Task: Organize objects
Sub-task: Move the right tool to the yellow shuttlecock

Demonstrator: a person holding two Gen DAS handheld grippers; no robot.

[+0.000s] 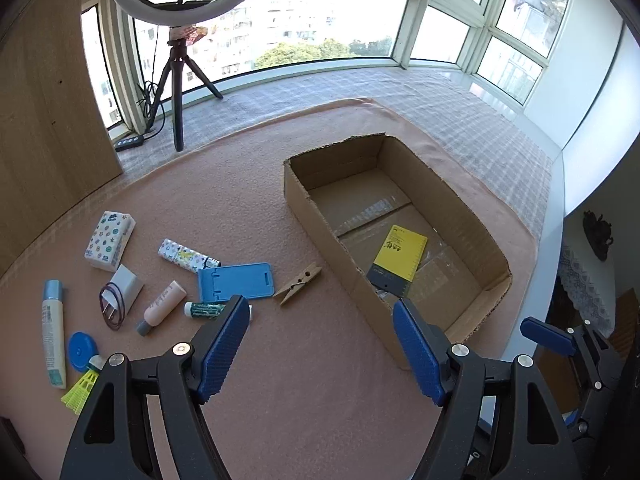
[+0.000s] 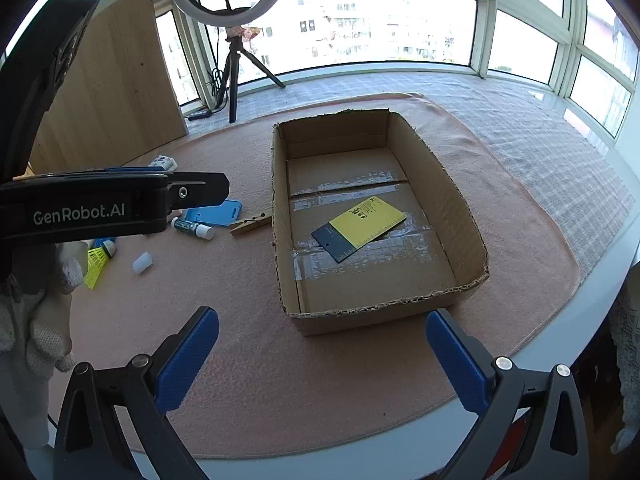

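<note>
An open cardboard box (image 1: pixel 304 204) (image 2: pixel 280 280) sits on the pink mat and holds a yellow and grey card (image 1: pixel 400 256) (image 2: pixel 360 226). Left of it lie a wooden clothespin (image 1: pixel 298 283) (image 2: pixel 250 225), a blue phone stand (image 1: pixel 236 282) (image 2: pixel 216 213), a small green bottle (image 1: pixel 204 310) (image 2: pixel 192 228), a pink tube (image 1: pixel 162 306), a patterned tube (image 1: pixel 186 255), a tissue pack (image 1: pixel 109 240), a charger plug (image 1: pixel 124 286), a white tube (image 1: pixel 53 340), a blue lid (image 1: pixel 82 351) and a yellow shuttlecock (image 1: pixel 82 390) (image 2: pixel 96 260). My left gripper (image 1: pixel 320 348) is open and empty above the mat. My right gripper (image 2: pixel 322 352) is open and empty before the box.
A ring light on a tripod (image 1: pixel 178 80) (image 2: pixel 234 76) stands at the back by the window. A wooden board (image 1: pixel 44 112) leans at the left. A small white cap (image 2: pixel 143 262) lies on the mat. The table edge (image 2: pixel 560 312) runs close on the right.
</note>
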